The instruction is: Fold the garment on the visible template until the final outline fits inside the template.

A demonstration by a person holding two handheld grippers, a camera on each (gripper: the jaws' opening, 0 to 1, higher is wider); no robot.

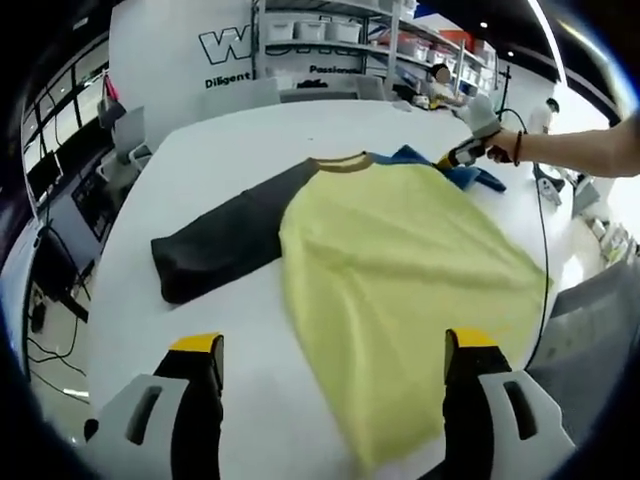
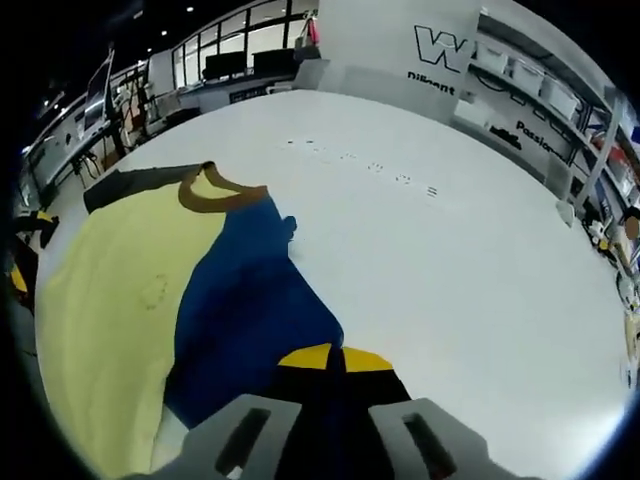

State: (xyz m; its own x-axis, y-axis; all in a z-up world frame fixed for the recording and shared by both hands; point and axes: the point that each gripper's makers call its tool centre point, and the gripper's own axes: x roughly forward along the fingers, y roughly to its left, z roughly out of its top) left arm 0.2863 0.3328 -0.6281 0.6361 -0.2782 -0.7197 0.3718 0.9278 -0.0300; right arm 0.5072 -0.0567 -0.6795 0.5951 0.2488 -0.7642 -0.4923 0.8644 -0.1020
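A yellow shirt lies flat on the white table, with a dark grey sleeve spread to the left and an olive collar at the far end. My left gripper hovers open over the shirt's near hem, holding nothing. At the far side, my right gripper is shut on the blue sleeve. In the right gripper view, the yellow-tipped jaws of the right gripper meet on the blue sleeve, beside the yellow body and collar.
A person's arm reaches in from the right. A dark cable hangs off the table's right edge. Shelves with bins and a lettered wall stand behind. Small printed marks dot the bare table beyond the shirt.
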